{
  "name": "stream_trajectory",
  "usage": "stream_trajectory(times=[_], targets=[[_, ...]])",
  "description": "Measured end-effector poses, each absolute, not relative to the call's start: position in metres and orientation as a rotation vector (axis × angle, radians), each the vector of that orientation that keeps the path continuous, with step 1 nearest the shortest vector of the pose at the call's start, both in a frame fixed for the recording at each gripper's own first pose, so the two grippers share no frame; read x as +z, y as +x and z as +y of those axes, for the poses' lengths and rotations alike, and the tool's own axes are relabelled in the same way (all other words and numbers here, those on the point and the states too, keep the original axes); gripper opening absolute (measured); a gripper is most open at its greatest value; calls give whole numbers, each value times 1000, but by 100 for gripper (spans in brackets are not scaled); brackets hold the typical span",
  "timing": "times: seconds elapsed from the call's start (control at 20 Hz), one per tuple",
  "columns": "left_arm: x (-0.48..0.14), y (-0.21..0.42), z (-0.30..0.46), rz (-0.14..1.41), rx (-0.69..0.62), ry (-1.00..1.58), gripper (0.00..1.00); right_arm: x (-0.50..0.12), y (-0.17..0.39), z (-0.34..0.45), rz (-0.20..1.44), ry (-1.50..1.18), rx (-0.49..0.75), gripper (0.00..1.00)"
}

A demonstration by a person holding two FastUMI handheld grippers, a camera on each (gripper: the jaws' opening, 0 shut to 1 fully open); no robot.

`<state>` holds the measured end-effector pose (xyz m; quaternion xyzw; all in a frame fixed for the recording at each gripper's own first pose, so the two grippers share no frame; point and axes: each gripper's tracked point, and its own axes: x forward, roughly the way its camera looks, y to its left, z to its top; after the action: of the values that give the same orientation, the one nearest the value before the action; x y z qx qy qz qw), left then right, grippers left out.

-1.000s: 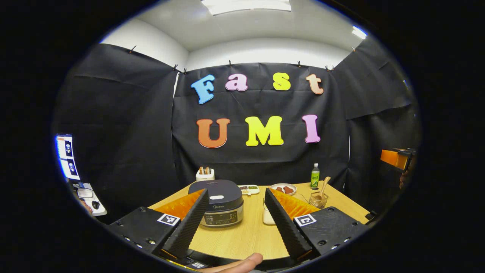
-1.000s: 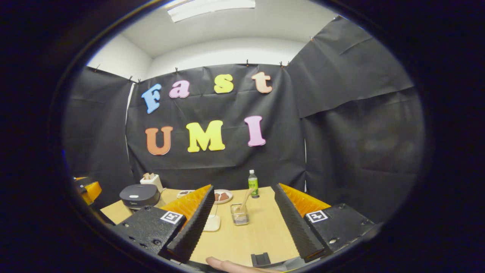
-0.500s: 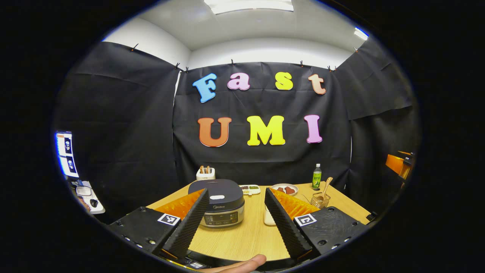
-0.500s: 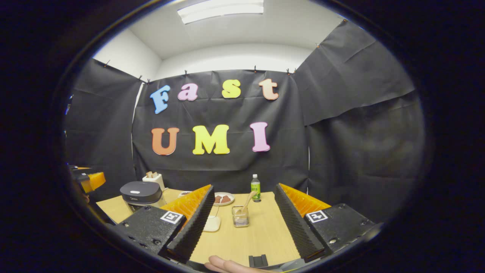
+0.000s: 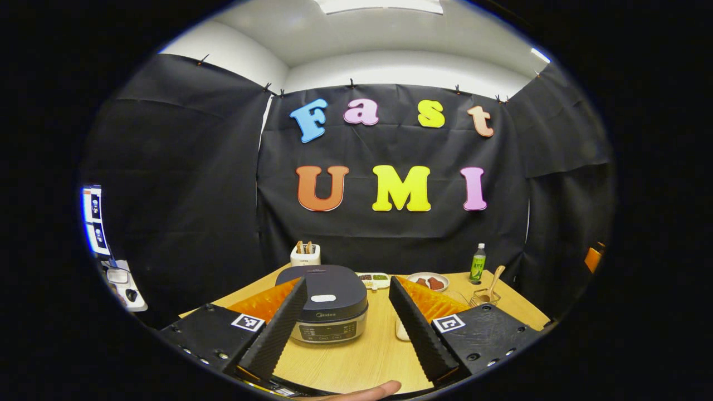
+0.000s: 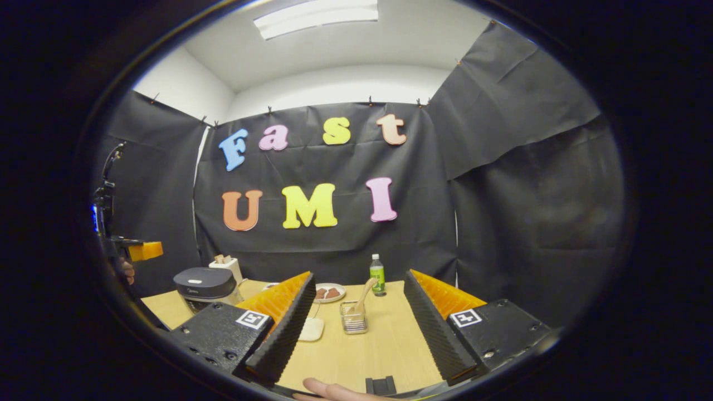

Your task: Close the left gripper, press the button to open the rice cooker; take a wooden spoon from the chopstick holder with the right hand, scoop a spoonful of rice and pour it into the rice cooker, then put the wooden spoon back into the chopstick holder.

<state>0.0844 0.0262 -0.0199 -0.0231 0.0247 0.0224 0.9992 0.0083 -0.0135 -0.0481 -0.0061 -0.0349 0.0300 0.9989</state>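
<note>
Moved: we are nearing the dark round lidded rice cooker [image 5: 326, 301], looming larger than before.
Left gripper [image 5: 342, 328]: fingers spread, released.
Right gripper [image 6: 356, 334]: fingers spread over the wooden bench [image 6: 384, 345], framing the wooden spoon [image 6: 365, 293] in the wire chopstick holder [image 6: 354, 323].

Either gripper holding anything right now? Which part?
Nothing held. Left gripper and right gripper are both open and empty; the spoon sits in its holder.

Dark grey rice cooker [image 5: 326, 289], green bottle [image 5: 478, 263]
</note>
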Motion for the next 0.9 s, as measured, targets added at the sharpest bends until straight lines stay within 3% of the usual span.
stream_trajectory(times=[0.25,0.35,0.4,0.45,0.6,0.65,0.75,0.8,0.85,0.9], targets=[[-34,123,32,93,49,-65,94,-65,19,-21,-42,-15,64,100],[-41,142,39,117,63,-61,87,-69,22,-25,-32,-11,64,100],[-46,151,42,142,68,-60,70,-71,23,-28,-28,-10,62,100],[-54,158,44,169,64,-66,73,-73,24,-30,-25,-9,59,100],[-73,174,49,241,67,-74,39,-78,28,-38,-16,-7,52,100],[-76,182,54,255,79,-66,34,-80,29,-40,-14,-7,48,100],[-91,194,57,308,92,-85,0,-83,31,-42,-8,-4,46,100],[-100,198,55,338,88,-89,7,-84,32,-42,-3,-3,46,99],[-106,201,58,364,99,-83,7,-86,33,-43,1,-2,46,99],[-117,204,61,398,120,-89,0,-88,33,-44,4,-1,45,100]])
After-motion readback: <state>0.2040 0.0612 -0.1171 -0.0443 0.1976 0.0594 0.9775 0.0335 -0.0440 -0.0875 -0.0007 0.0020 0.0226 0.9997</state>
